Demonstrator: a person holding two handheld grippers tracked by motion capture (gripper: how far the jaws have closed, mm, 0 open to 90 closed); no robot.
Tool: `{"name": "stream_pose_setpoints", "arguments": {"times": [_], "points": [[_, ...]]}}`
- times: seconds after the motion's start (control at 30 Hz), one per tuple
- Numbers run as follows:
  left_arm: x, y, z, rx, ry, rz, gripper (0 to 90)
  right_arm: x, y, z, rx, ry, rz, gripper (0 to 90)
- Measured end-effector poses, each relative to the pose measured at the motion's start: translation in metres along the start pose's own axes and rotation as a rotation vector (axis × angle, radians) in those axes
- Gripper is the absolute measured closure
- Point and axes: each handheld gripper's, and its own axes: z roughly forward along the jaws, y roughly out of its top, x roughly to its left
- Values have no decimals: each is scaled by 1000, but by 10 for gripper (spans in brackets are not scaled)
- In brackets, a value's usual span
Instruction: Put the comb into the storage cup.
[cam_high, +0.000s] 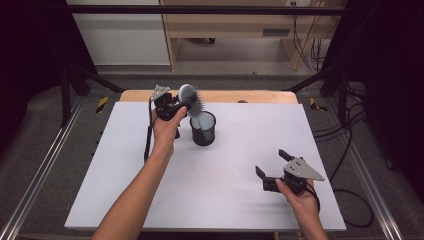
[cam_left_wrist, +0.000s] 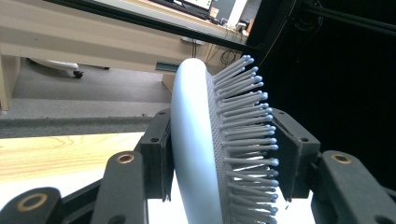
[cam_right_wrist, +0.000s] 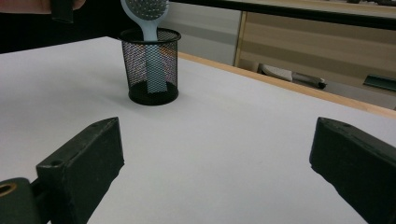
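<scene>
High view, frame centre: hairbrush clamped by left gripper, handle already in mesh cup; release outstanding; right gripper gaping, empty.

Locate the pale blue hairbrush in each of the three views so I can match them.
High view: hairbrush upper centre-left, head clamped in the left gripper, handle down in the black mesh cup.
Left gripper view: brush head centre, between the jaws.
Right gripper view: top left, handle inside the cup.
Shared landmark: the mesh cup, seen in the high and right gripper views.
</scene>
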Motion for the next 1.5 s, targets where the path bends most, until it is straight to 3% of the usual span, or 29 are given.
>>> {"name": "stream_pose_setpoints", "arguments": {"times": [0.9, 1.07, 1.5], "points": [[7, -1, -2, 4, 14, -15, 462, 0, 0, 0, 3, 2, 2, 31], [10, -1, -2, 2, 16, -43, 461, 0, 0, 0, 3, 2, 2, 31], [17, -3, -4, 0, 19, -69, 456, 0, -1, 1, 9, 4, 4, 32]]}}
